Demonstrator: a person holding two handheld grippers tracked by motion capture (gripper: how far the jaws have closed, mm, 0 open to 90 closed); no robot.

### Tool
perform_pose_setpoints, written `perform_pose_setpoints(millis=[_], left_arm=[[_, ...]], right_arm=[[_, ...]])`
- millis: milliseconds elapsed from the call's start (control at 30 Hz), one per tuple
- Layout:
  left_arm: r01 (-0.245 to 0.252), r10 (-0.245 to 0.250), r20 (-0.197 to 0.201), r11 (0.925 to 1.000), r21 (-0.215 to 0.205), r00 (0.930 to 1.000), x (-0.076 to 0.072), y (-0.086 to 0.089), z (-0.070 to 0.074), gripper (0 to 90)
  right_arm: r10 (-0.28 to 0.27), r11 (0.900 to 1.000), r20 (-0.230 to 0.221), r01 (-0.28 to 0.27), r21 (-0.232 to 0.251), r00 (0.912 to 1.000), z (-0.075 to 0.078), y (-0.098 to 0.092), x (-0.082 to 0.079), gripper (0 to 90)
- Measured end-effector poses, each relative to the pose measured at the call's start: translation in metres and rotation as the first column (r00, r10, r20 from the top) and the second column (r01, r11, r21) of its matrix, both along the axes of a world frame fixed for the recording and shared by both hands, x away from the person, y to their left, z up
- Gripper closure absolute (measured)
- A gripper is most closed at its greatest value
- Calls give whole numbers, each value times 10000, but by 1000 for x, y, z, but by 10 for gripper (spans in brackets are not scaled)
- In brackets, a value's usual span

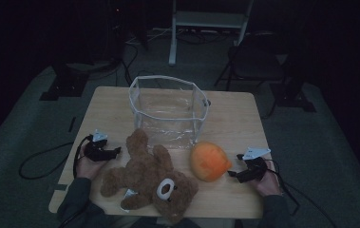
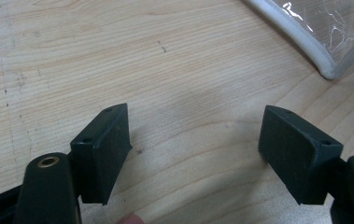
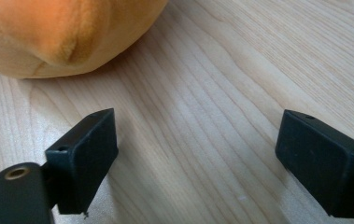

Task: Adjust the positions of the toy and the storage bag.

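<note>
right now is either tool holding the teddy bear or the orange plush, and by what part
Nothing is held. The left tool and right tool both stand open over bare table, apart from the teddy bear and orange plush.

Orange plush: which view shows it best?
The high view: the whole orange plush lies on the table beside the teddy bear. The right gripper view catches just its lower edge, close up. The left gripper view faces bare wood and the clear bin's rim.
</note>
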State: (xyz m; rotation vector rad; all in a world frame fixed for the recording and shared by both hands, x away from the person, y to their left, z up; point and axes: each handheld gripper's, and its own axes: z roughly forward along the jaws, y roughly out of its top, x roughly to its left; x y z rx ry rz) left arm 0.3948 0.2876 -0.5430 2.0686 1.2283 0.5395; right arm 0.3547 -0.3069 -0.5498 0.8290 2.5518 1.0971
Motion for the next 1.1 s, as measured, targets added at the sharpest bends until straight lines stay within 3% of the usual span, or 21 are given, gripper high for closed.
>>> perform_pose_setpoints(millis=[267, 667, 900, 1100], left_arm=[[125, -130, -149, 9994, -312, 9998, -2, 4, 2, 371], [654, -647, 95, 9929, -997, 9979, -6, 3, 10, 390], [848, -798, 426, 9876, -1318, 9959, -10, 2, 19, 388], [1314, -1146, 1103, 9786, -1586, 9873, -17, -3, 39, 388]], right_arm=[[-195, 9998, 3, 195, 41, 9998, 0, -3, 0, 139], [-262, 9997, 19, 262, 25, 9997, 0, -4, 0, 139], [-268, 9996, 21, 268, 25, 9996, 0, -4, 0, 139], [-272, 9996, 22, 272, 25, 9996, 0, -4, 0, 139]])
